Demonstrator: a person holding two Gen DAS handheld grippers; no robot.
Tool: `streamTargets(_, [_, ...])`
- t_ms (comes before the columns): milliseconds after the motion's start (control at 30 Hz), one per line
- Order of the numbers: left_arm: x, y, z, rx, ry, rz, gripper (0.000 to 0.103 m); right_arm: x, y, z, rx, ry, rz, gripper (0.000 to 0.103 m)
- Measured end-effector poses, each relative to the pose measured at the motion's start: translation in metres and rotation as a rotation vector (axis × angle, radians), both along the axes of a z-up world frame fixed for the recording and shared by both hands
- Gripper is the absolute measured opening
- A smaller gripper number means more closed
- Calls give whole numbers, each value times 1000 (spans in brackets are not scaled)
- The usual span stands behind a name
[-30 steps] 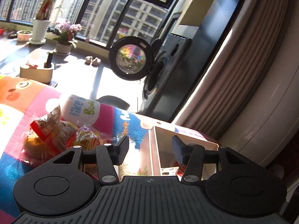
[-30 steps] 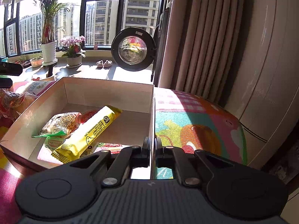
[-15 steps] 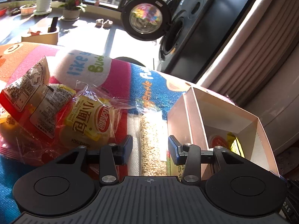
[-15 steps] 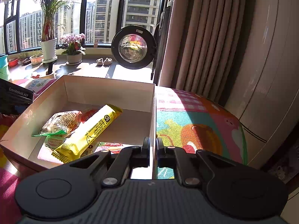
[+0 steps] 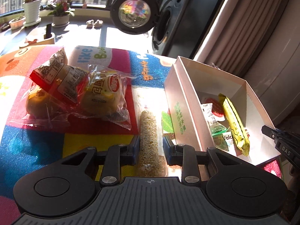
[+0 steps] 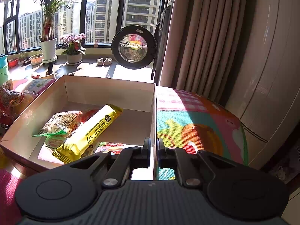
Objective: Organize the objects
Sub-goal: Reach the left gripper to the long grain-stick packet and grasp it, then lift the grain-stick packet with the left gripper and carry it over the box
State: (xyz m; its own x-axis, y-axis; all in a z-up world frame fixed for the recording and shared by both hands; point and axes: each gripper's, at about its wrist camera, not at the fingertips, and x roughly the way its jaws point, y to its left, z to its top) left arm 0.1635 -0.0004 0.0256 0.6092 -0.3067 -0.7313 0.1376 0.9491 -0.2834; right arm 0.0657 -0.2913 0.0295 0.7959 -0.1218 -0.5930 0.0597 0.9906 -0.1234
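the grain bar (image 5: 151, 140) in its clear wrapper lies on the colourful mat (image 5: 33, 142), just left of the pink box (image 5: 180, 101) and right of two bagged buns (image 5: 78, 91). the left gripper (image 5: 151, 149) straddles the bar's near end, jaws apart on either side, not pressing. the right gripper (image 6: 153, 152) is pinched tight on the box's right wall (image 6: 153, 112). inside the box rest a yellow bar (image 6: 90, 129) and small snack packets (image 6: 58, 123).
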Motion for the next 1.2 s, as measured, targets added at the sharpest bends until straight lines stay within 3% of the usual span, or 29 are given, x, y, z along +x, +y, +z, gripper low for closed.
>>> streamTargets(267, [-30, 10, 6, 37, 29, -11, 31, -1, 1, 0, -2, 0, 1, 8])
streamTargets(500, [-22, 1, 2, 65, 10, -5, 34, -2, 2, -1, -7, 8, 2, 8])
streamTargets(633, [-20, -8, -4, 120, -14, -25, 35, -1, 3, -1, -10, 10, 3, 8])
streamTargets(800, [-12, -10, -5, 115, -19, 1, 35, 3, 5, -2, -22, 13, 0, 9])
streamTargets(967, [-8, -17, -6, 158, -40, -11, 35, 11, 0, 3, 17, 9, -8, 9])
streamTargets(1200, [-8, -11, -7, 133, -36, -17, 35, 27, 4, 4, 0, 15, -31, 9])
